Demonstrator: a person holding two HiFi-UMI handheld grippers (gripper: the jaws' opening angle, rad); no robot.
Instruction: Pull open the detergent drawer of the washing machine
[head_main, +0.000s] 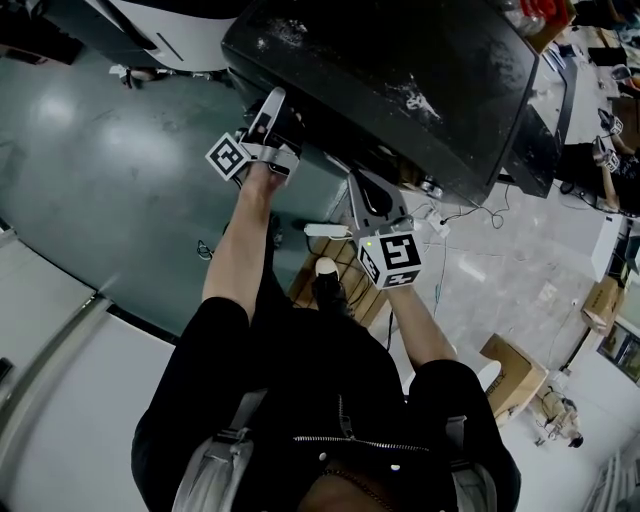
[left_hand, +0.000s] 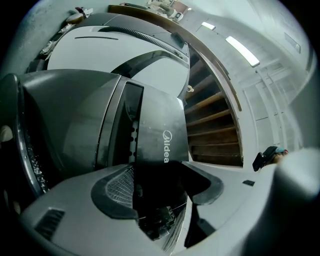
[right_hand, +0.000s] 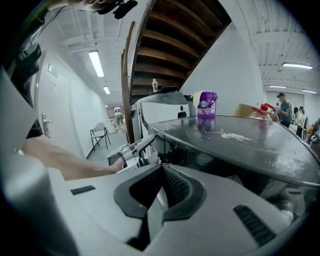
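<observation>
The washing machine (head_main: 400, 60) has a dark dusty top and fills the upper middle of the head view. In the left gripper view its dark drawer front (left_hand: 155, 135), with a white brand name on it, reaches down between my left gripper's (left_hand: 160, 180) wide jaws. The pads lie close along its two sides, and I see no firm press. In the head view the left gripper (head_main: 272, 118) sits at the machine's front edge. My right gripper (head_main: 366, 188) hangs a little to the right below that edge, shut on nothing, its pads meeting at the tips (right_hand: 161, 169).
A wooden staircase (left_hand: 215, 135) rises beside the machine. A purple bottle (right_hand: 207, 105) stands on the machine's top at the back. A white machine (left_hand: 100, 45) stands behind. A cardboard box (head_main: 515, 375) and cables (head_main: 470, 215) lie on the floor to the right. A chair (right_hand: 100, 135) stands down the corridor.
</observation>
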